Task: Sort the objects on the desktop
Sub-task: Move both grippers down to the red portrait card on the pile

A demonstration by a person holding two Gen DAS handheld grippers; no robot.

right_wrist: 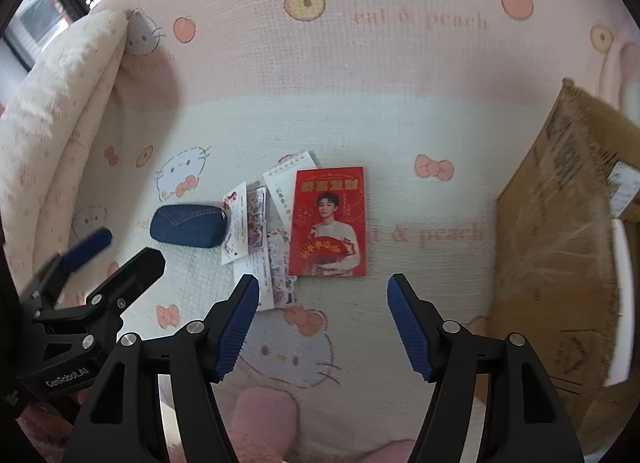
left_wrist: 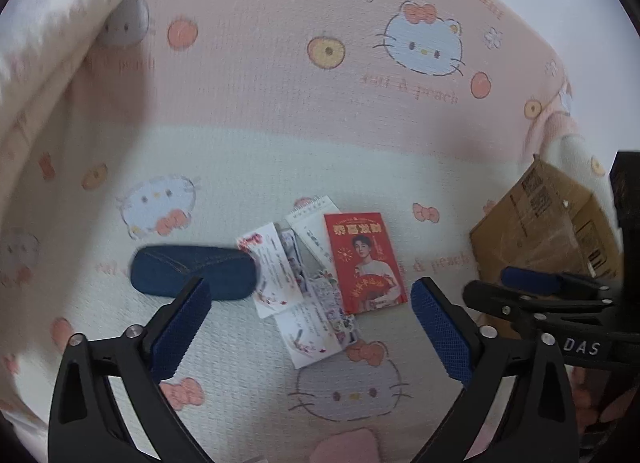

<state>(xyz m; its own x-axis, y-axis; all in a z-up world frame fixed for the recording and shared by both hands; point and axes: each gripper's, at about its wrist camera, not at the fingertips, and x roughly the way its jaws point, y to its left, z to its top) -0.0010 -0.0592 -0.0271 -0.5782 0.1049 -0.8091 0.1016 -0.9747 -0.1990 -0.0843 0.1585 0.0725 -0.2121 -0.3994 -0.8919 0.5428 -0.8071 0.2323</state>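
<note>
- Step in hand, judged: the start of sorting. Nothing has been picked up yet; both tools are held above the pile, angled down at it.
- Left tool (left_wrist: 310,321): jaws spread wide, nothing held between them. It is poised over the lower end of the paper pile.
- Right tool (right_wrist: 323,321): jaws also well apart and empty, hovering just short of the bottom edge of the red envelope (right_wrist: 329,221).
- The things lie on a patterned blanket (right_wrist: 420,123), which looks like bedding rather than a worktop.
- Red envelope: flat, face up, on the right side of the pile, its left edge overlapping the papers.
- Spiral notepad (right_wrist: 289,179): partly tucked under the envelope's top left corner.
- Cards and sticker sheets (left_wrist: 296,295): fanned out and overlapping, between the envelope and the denim case.
- Denim case (left_wrist: 194,271): lying on its side at the left, its right end touching the nearest card.
- Cardboard box (right_wrist: 560,231): at the right, well apart from the pile; probably the drop spot, though this cannot be confirmed.
- Next move, judged: the right tool is to be lowered onto the envelope's near edge. Flat paper on soft cloth is hard to pinch, so an edge must be caught without dragging the sheets beneath.
</note>
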